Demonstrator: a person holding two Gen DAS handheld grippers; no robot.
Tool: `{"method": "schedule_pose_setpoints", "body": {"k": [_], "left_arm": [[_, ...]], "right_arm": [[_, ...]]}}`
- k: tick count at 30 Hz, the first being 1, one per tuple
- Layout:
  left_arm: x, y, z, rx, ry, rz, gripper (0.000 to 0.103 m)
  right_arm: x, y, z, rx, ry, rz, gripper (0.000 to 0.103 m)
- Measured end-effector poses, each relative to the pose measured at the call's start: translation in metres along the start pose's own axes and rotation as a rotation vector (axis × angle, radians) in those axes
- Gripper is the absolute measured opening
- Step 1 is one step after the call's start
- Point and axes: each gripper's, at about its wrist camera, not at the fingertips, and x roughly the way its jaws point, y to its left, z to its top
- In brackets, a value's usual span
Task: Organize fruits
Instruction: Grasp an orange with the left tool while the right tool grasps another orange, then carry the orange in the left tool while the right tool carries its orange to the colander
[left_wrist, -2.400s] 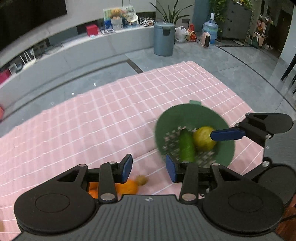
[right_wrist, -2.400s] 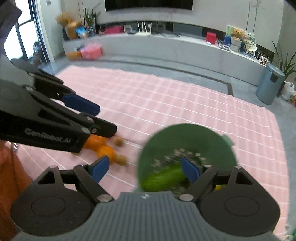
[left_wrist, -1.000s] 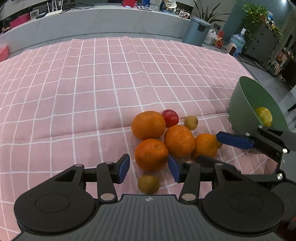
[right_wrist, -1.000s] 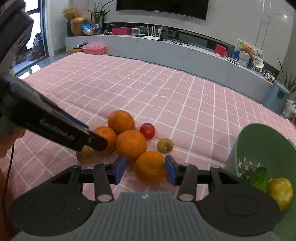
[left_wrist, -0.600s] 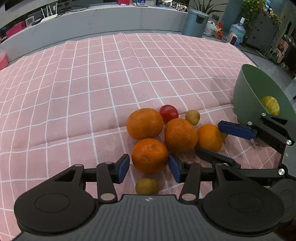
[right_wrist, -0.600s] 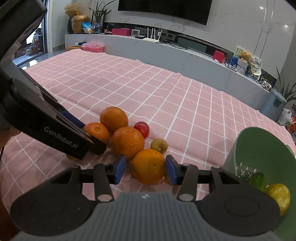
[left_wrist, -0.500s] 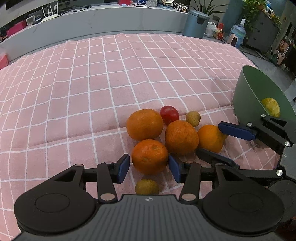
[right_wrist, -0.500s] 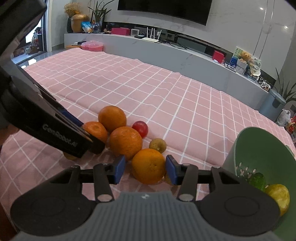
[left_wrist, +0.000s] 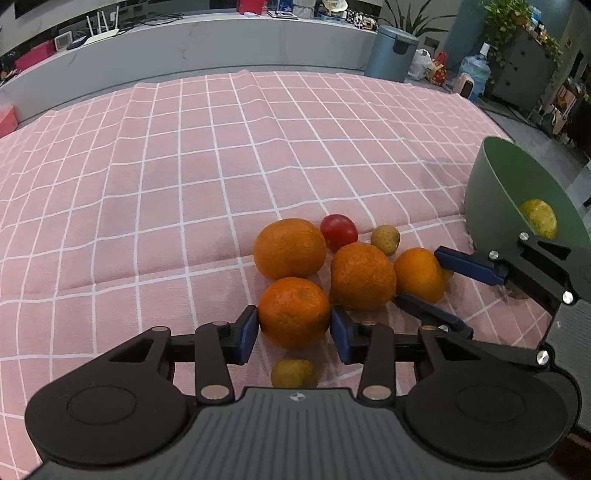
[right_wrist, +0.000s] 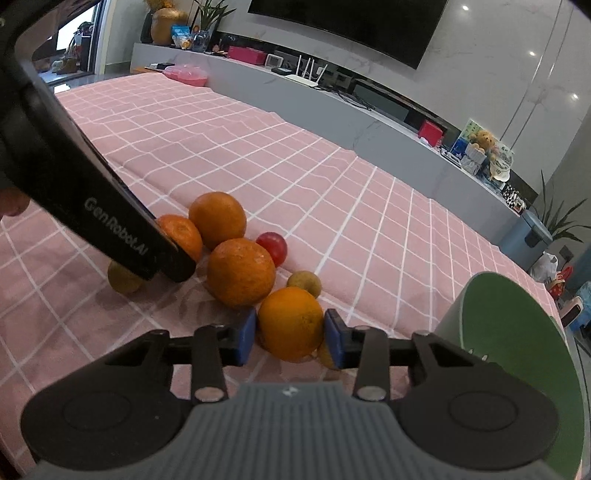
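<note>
Both my claws have just been closing, each on an orange from the pile on the pink checked cloth. My left claw (left_wrist: 293, 330) now pinches the nearest orange (left_wrist: 294, 312) between its blue pads; my right claw (right_wrist: 290, 336) clamps another orange (right_wrist: 290, 324), beside the green colander (right_wrist: 517, 332). A second ago both oranges sat loose between wider jaws. I judge both ready to lift into the colander.
</note>
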Motion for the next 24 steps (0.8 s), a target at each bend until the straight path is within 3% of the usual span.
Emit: {"method": "schedule_pose_setpoints", "body": {"k": [4, 11, 18, 24], "left_arm": [[-0.012, 0.001, 0.001, -0.014, -0.026, -0.005, 0.047], [-0.059, -0.017, 0.01, -0.025, -0.111, -0.03, 0.047], [-0.092, -0.073, 0.025, 0.034, -0.136, -0.086, 0.047], [-0.094, -0.127, 0.033, 0.094, -0.132, -0.14, 0.047]], "right_arm": [[-0.014, 0.002, 0.003, -0.018, -0.029, 0.006, 0.036], [-0.054, -0.014, 0.012, 0.064, -0.074, 0.05, 0.035], [-0.096, -0.054, 0.013, 0.173, -0.069, 0.113, 0.035], [-0.123, -0.106, -0.001, 0.228, -0.021, 0.157, 0.035]]}}
